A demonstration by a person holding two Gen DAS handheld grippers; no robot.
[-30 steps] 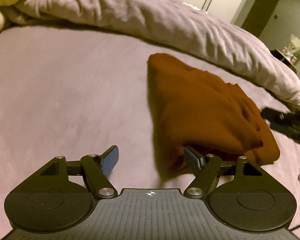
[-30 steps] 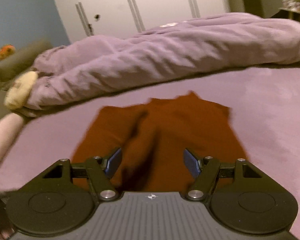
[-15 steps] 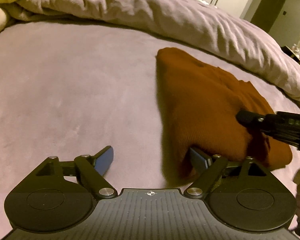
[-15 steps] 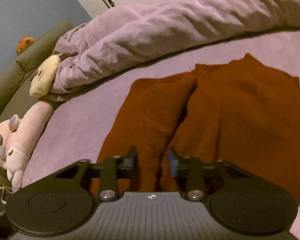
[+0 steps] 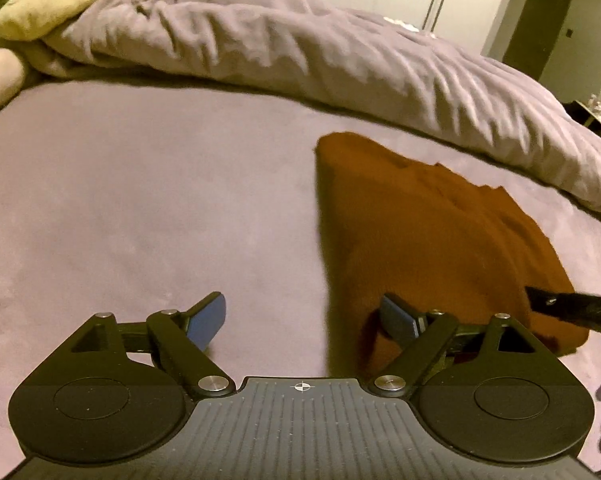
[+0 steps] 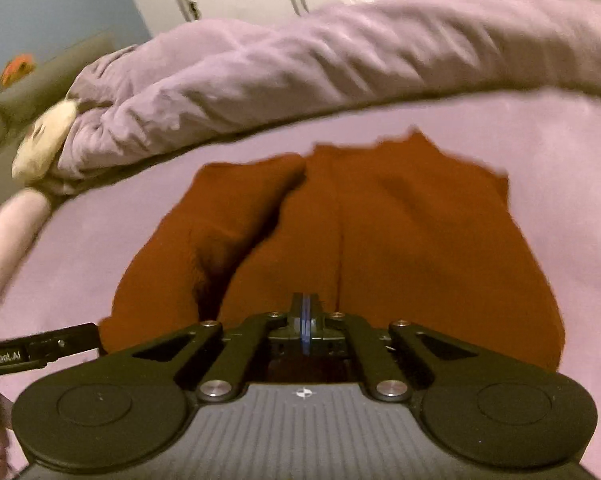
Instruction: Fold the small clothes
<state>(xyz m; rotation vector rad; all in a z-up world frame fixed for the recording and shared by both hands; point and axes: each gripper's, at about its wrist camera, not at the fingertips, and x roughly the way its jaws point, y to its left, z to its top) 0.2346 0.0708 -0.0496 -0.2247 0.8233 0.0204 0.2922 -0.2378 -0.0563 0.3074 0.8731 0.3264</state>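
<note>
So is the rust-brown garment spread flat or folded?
Partly folded: the garment lies bunched on the bed, one side doubled over along a central crease.

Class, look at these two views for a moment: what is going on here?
A person holding a gripper in each hand is folding a rust-brown garment on a purple bed. The right gripper has just shut at the garment's near edge; whether it pinches cloth cannot be seen. The left gripper, jaws just opened wide, sits at the garment's left corner, one finger on the cloth.
</note>
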